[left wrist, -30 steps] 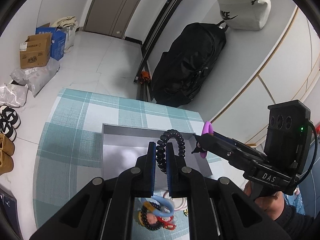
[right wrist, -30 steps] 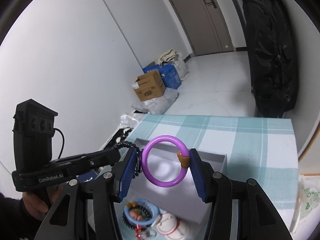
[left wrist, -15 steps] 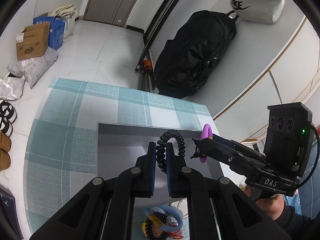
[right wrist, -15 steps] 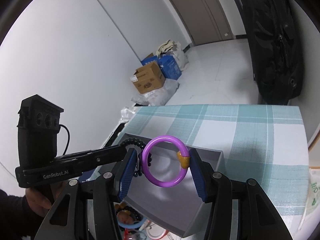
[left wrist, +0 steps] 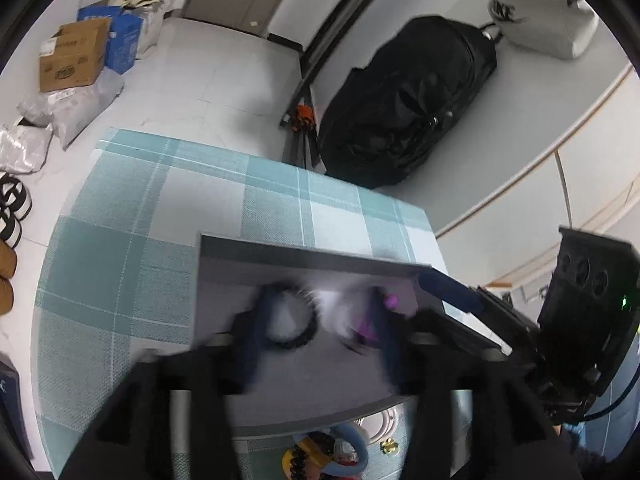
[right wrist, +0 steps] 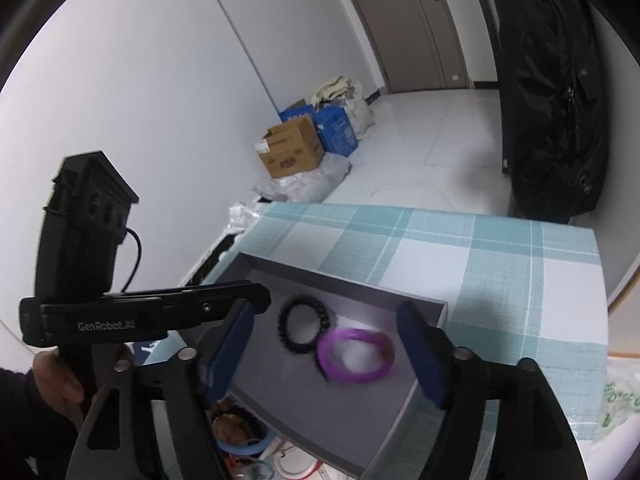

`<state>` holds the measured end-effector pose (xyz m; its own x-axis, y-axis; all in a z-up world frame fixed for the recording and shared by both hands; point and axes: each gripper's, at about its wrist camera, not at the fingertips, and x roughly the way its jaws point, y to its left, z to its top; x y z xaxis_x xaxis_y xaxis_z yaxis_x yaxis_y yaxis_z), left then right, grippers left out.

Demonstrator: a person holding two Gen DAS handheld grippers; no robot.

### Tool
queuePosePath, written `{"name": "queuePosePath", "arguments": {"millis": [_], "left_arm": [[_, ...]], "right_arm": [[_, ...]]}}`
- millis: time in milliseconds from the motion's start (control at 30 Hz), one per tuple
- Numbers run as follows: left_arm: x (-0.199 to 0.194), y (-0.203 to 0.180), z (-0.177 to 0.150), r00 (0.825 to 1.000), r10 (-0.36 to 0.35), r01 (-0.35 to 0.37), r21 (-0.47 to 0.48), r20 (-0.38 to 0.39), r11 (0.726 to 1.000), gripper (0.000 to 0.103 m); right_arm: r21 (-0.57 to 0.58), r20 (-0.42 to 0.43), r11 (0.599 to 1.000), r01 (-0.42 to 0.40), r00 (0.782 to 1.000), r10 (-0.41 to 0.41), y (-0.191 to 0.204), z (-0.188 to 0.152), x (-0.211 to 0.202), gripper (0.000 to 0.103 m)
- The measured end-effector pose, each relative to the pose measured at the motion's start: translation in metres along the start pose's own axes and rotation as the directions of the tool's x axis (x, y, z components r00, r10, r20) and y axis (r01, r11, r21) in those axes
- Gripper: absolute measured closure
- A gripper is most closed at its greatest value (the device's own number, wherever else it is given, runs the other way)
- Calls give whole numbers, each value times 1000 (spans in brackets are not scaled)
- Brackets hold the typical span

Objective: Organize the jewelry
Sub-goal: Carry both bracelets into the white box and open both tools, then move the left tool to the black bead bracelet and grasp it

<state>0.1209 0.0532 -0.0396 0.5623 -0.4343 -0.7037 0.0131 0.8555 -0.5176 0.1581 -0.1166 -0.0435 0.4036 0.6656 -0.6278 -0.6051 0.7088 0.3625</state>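
Both tongs stand wide open over the grey tray and hold nothing. The right gripper has its blue fingers spread to either side of the two pieces lying on the tray floor. The black bead bracelet touches the purple ring. The left gripper, blurred, is spread over the same spot.
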Motion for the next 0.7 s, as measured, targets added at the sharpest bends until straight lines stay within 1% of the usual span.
{"name": "queuePosePath", "arguments": {"millis": [100,267,333,433,533,633,700], "left_arm": [[-8,-1,-1,999,9,-10,16,38,1000,42],[-18,1,-8,999,24,-25,15,38,1000,42],[-23,1,-10,999,13,-14,17,41,1000,42],[-31,-1,-13,999,11,-13,35,49,999,42],[-41,-3,-20,998,14,-18,50,68,999,42],[-47,-4,-29,998,8,-13,71,64,997,42],[-50,-3,-36,999,7,-11,81,53,997,42]], "right_arm": [[6,28,1000,2,1000,-2,0,1,-6,22],[14,70,1000,7,998,-8,1,1,-18,14],[10,82,1000,15,997,-16,4,0,-22,9],[1,99,1000,23,995,-23,9,-4,-28,6],[-5,106,999,41,994,-41,12,-9,-32,5],[-5,119,999,52,992,-51,13,-14,-39,1],[-2,128,998,61,990,-60,14,-16,-42,0]]}}
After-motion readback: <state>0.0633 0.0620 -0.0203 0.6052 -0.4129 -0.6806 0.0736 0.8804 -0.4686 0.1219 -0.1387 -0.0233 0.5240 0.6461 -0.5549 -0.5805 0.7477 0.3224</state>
